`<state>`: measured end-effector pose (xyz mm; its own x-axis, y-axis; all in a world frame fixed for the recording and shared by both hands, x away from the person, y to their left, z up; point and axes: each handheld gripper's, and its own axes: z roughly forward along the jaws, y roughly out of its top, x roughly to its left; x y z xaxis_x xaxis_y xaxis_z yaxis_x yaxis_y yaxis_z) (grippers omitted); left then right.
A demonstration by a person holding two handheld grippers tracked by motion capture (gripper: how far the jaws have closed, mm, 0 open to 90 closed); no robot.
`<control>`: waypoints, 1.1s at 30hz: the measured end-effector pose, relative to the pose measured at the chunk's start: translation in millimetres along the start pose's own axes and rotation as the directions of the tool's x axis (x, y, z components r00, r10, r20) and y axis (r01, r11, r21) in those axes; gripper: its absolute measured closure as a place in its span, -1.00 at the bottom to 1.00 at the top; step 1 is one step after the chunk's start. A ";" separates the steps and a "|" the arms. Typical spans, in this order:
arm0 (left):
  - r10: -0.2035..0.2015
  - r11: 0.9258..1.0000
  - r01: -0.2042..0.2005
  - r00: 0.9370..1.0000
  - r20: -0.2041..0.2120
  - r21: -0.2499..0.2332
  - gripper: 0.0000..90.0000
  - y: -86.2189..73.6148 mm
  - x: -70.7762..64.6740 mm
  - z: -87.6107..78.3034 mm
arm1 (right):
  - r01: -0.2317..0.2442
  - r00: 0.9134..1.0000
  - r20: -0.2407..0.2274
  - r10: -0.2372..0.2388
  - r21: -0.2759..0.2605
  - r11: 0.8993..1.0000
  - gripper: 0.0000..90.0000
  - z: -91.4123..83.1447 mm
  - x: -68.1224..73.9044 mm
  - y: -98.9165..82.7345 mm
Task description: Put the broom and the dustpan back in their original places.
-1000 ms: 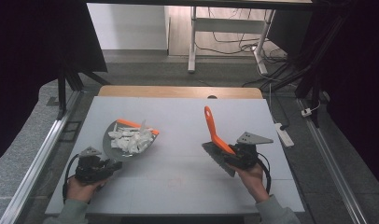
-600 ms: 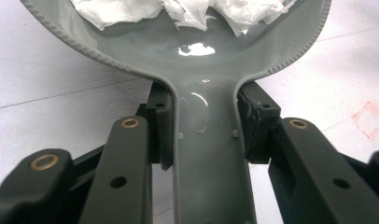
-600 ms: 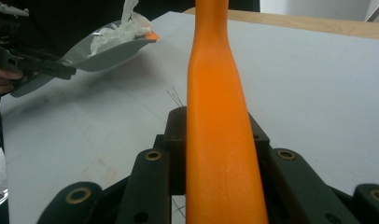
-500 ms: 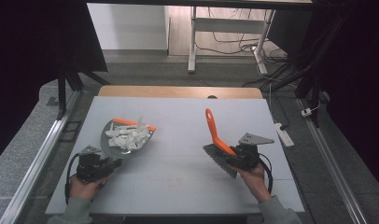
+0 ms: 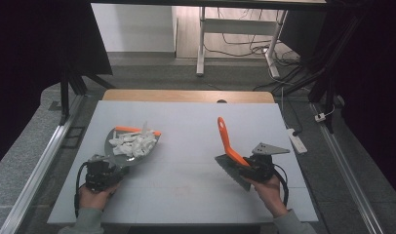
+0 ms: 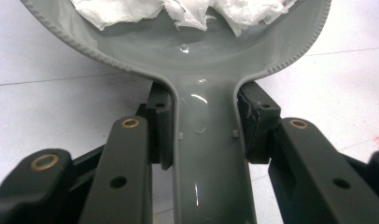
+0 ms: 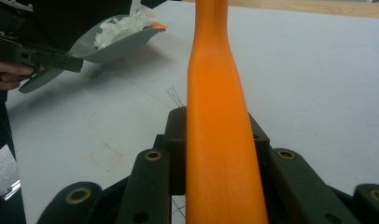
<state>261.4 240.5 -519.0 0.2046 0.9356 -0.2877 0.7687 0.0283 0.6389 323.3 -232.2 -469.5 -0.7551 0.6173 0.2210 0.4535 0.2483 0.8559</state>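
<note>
Lifted slightly: dustpan (paper scraps inside) in left gripper.

Grey dustpan is being seen as glossy moulded plastic, rim ribbed; crumpled white paper scraps are being carried in it, looking thin and matt. Orange brush handle is being shown as smooth, satin plastic. Table top is being seen as matt pale laminate, far edge wood.
</note>
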 end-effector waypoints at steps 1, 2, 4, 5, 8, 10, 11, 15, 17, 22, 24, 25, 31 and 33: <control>-0.003 1.000 0.003 1.000 -0.001 0.004 0.36 0.1 -0.5 1.3 | -0.002 1.000 -0.001 0.002 0.007 1.000 0.56 0.6 -0.2 -0.3; -0.006 1.000 0.006 1.000 -0.004 0.008 0.36 0.2 -1.0 2.8 | -0.003 1.000 -0.001 0.003 0.008 1.000 0.56 1.9 -0.7 -0.6; -0.013 1.000 0.013 1.000 -0.012 0.015 0.36 0.6 -2.0 5.8 | -0.018 1.000 -0.003 0.018 0.019 1.000 0.56 3.9 -1.7 -1.7; -0.016 1.000 0.016 1.000 -0.016 0.017 0.36 0.8 -2.4 7.2 | -0.021 1.000 -0.004 0.021 0.022 1.000 0.56 5.3 -2.2 -2.4; -0.021 1.000 0.021 1.000 -0.016 0.018 0.36 1.8 -3.0 9.7 | -0.036 0.999 0.000 0.036 0.038 0.999 0.56 8.8 -3.8 -4.2; -0.025 0.999 0.025 0.999 -0.020 0.021 0.36 2.3 -3.8 11.4 | -0.046 0.999 0.001 0.046 0.048 0.998 0.56 10.7 -4.4 -5.1; -0.027 0.999 0.027 0.999 -0.021 0.022 0.35 2.5 -4.3 12.4 | -0.047 0.999 0.001 0.047 0.049 0.998 0.56 11.7 -4.8 -5.6; -0.029 0.999 0.030 0.999 -0.026 0.033 0.36 3.3 -5.6 17.2 | -0.056 0.998 -0.006 0.056 0.059 0.997 0.56 14.5 -5.6 -6.0; -0.032 0.999 0.033 0.999 -0.030 0.036 0.36 3.4 -5.8 19.3 | -0.066 0.998 -0.011 0.067 0.064 0.996 0.56 15.9 -6.9 -6.5; -0.035 0.998 0.037 0.999 -0.036 0.043 0.36 3.5 -6.4 22.6 | -0.086 0.996 -0.022 0.089 0.088 0.992 0.56 20.9 -9.9 -9.0; -0.038 0.998 0.040 0.999 -0.038 0.043 0.36 3.7 -6.4 23.6 | -0.093 0.995 -0.023 0.095 0.101 0.991 0.56 23.4 -10.7 -10.1; -0.040 0.998 0.041 0.998 -0.040 0.043 0.36 3.8 -6.4 24.2 | -0.094 0.995 -0.020 0.097 0.110 0.989 0.56 24.6 -11.3 -10.6; -0.042 0.998 0.044 0.998 -0.045 0.051 0.35 3.4 -6.3 27.1 | -0.124 0.992 0.018 0.123 0.127 0.984 0.56 27.4 -17.5 -13.6; -0.041 0.998 0.043 0.998 -0.044 0.055 0.35 3.4 -6.1 27.6 | -0.131 0.991 0.030 0.128 0.123 0.984 0.56 24.9 -20.4 -13.4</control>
<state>279.5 225.2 -534.8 0.1462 0.9484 -0.2815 0.8092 0.0490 0.5855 344.5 -229.6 -497.1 -0.6759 0.6665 0.3147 0.6032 0.2548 0.7558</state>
